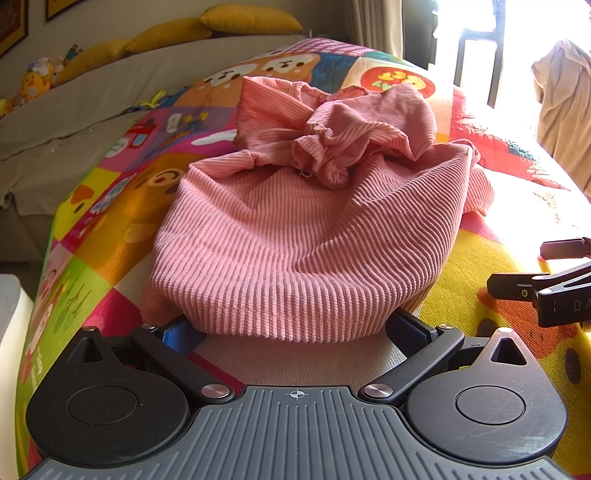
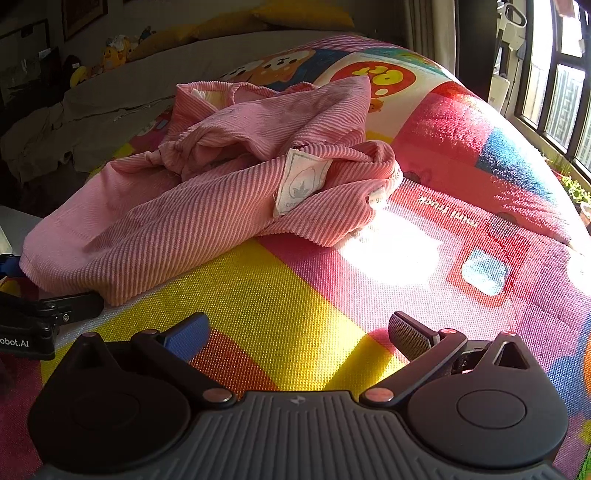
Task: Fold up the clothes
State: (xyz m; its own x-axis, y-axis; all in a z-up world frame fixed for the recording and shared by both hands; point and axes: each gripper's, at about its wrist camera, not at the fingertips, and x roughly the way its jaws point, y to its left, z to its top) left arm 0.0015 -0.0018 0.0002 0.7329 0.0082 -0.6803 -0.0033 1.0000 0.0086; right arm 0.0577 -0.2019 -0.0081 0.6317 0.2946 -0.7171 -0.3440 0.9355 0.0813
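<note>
A crumpled pink ribbed garment (image 1: 303,229) lies in a heap on a bright cartoon-print mat (image 1: 96,206). My left gripper (image 1: 295,332) is open, its jaws spread wide at the garment's near hem, which drapes between the fingers and hides their tips. In the right wrist view the same pink garment (image 2: 207,184) lies ahead to the left, with a white label (image 2: 299,181) showing. My right gripper (image 2: 299,332) is open over bare mat (image 2: 280,288), holding nothing. Each gripper shows at the edge of the other's view: the right gripper (image 1: 546,284), the left gripper (image 2: 44,314).
A grey-covered sofa (image 1: 110,92) with yellow cushions (image 1: 251,18) and soft toys stands behind the mat. A beige cloth (image 1: 565,110) hangs at the far right by a bright window (image 2: 554,74). Sunlight falls across the mat's right side.
</note>
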